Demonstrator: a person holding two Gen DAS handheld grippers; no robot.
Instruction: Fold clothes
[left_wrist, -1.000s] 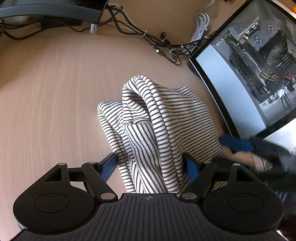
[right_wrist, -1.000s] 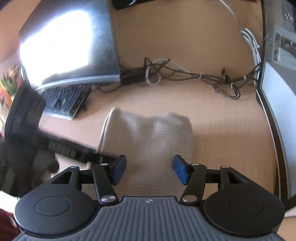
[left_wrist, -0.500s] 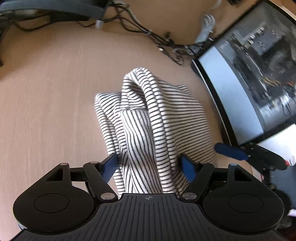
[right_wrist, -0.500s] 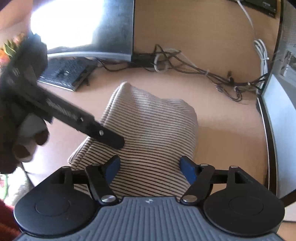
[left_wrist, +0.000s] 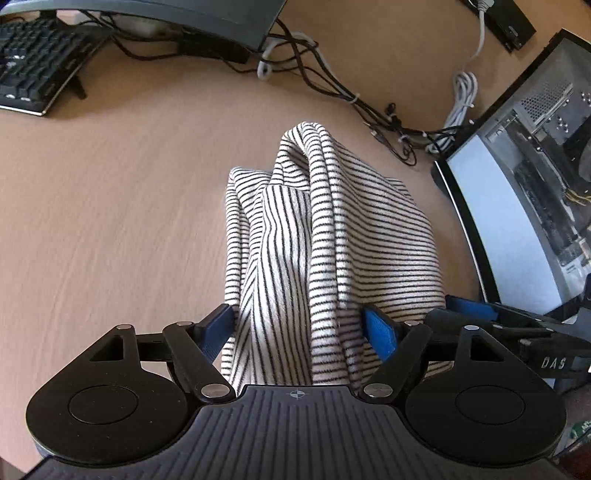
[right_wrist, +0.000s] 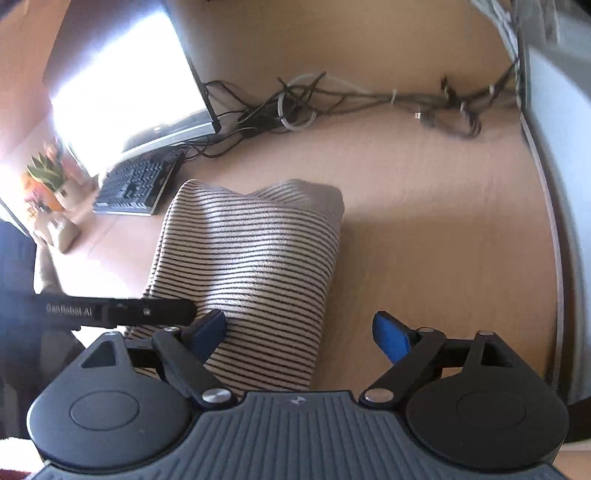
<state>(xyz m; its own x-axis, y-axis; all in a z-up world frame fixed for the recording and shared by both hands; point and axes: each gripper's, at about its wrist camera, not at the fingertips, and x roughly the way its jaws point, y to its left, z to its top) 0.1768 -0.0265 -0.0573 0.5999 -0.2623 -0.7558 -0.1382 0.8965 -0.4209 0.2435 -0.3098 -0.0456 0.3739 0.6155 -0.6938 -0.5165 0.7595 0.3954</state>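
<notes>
A black-and-white striped garment (left_wrist: 332, 236) lies folded in a bulky bundle on the wooden desk (left_wrist: 110, 221). My left gripper (left_wrist: 301, 328) is at its near end, with both blue pads pressed into the bunched cloth between them. My right gripper (right_wrist: 301, 332) is opening. Its left pad lies against the garment (right_wrist: 251, 266), and its right pad stands clear over bare desk, so it grips nothing. One finger of the right gripper (left_wrist: 469, 306) shows in the left wrist view beside the cloth's right edge. The left gripper's black finger (right_wrist: 147, 312) shows in the right wrist view.
An open computer case (left_wrist: 535, 184) stands close on the garment's right. A tangle of cables (left_wrist: 332, 85) runs along the back of the desk. A keyboard (left_wrist: 33, 74) and a monitor (right_wrist: 122, 92) are at the back left, with a potted plant (right_wrist: 48, 184) further left.
The right gripper's jaws have spread and it has slid right, so the garment now sits off-centre by its left pad. The left view swung left, the garment still between its pads.
</notes>
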